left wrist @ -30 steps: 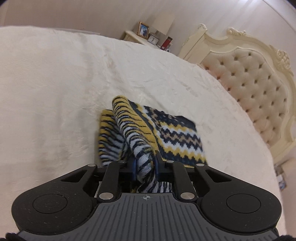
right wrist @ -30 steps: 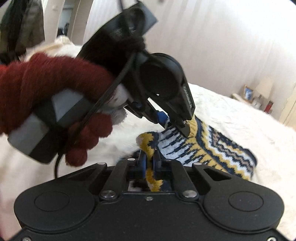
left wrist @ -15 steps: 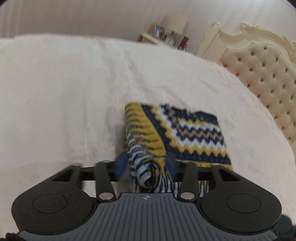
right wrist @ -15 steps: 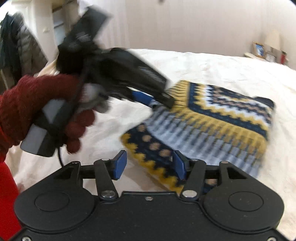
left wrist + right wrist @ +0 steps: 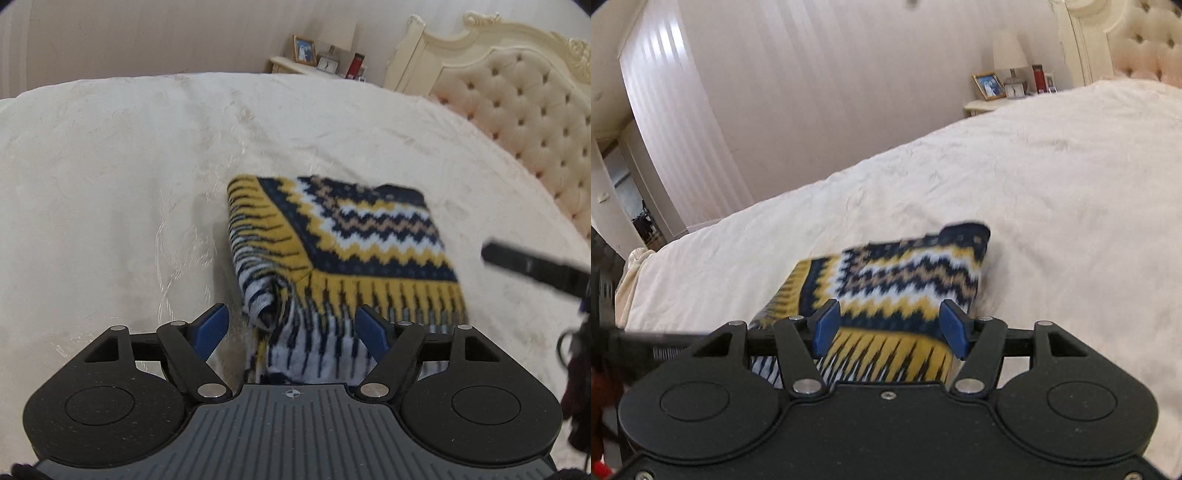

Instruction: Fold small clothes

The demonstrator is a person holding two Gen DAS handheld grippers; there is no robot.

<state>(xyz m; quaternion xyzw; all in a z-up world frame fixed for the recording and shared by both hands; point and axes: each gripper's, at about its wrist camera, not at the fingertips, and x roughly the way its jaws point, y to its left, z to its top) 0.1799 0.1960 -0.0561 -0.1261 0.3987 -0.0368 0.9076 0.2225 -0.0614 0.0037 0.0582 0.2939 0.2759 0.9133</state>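
A folded knit garment was laid on the bed, just ahead of the left tool and the right tool. A headboard was set to the garment's right. Behind the bed, a nightstand was placed, with a picture frame upon it.

L wrist cam sits behind the left gripper, close over the bed, facing the headboard. R wrist cam, behind the right gripper, looks lower, twd the nightstand. Both share the folded knit just ahead of fingers.
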